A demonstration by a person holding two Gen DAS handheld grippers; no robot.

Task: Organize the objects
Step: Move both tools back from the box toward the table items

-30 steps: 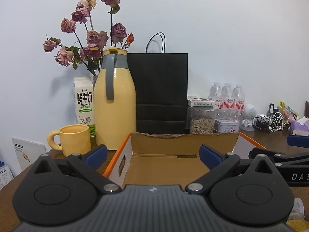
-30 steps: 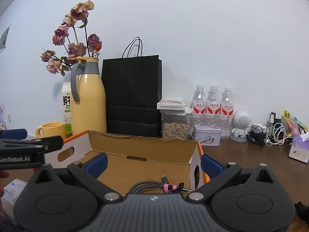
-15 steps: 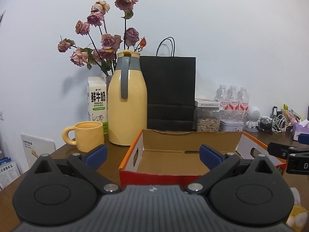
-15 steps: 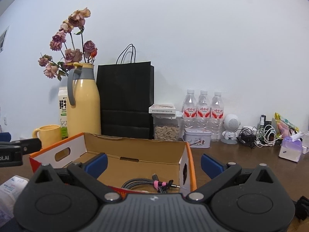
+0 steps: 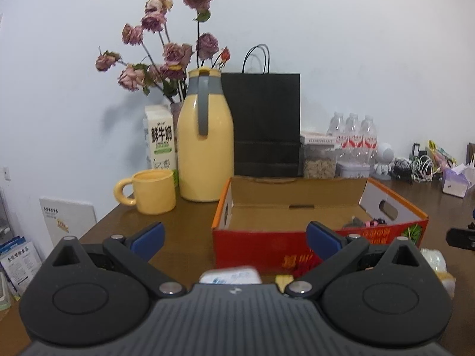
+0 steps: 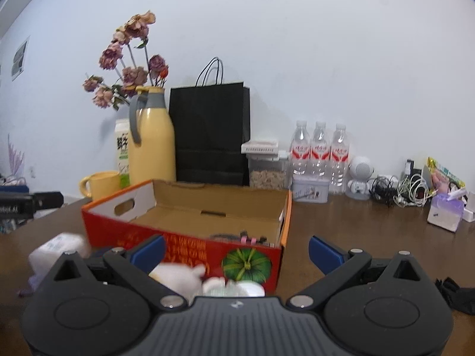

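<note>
Left gripper (image 5: 234, 237) spread wide, blue fingers (image 5: 147, 237) bare, gripping nothing, hovering before the red cardboard box (image 5: 267, 246). Right gripper (image 6: 236, 247) equally wide apart, empty, above blurred white packets (image 6: 178, 276) lying against the box front (image 6: 184, 249). Inside the box, toward its right end, a coiled cable with pink ties (image 6: 246, 238). Left of the box, a yellow mug (image 5: 151, 191); behind, a yellow jug (image 5: 204, 145), black bag (image 6: 210, 133) and water bottles (image 6: 319, 154) at the wall.

Our left gripper (image 5: 234, 238), matte black linkage arms, blue finger pads (image 5: 147, 236), silver pivot screws, round discs at 8 and 4 o'clock, ribbed grey body; our right gripper (image 6: 236, 250) alike
</note>
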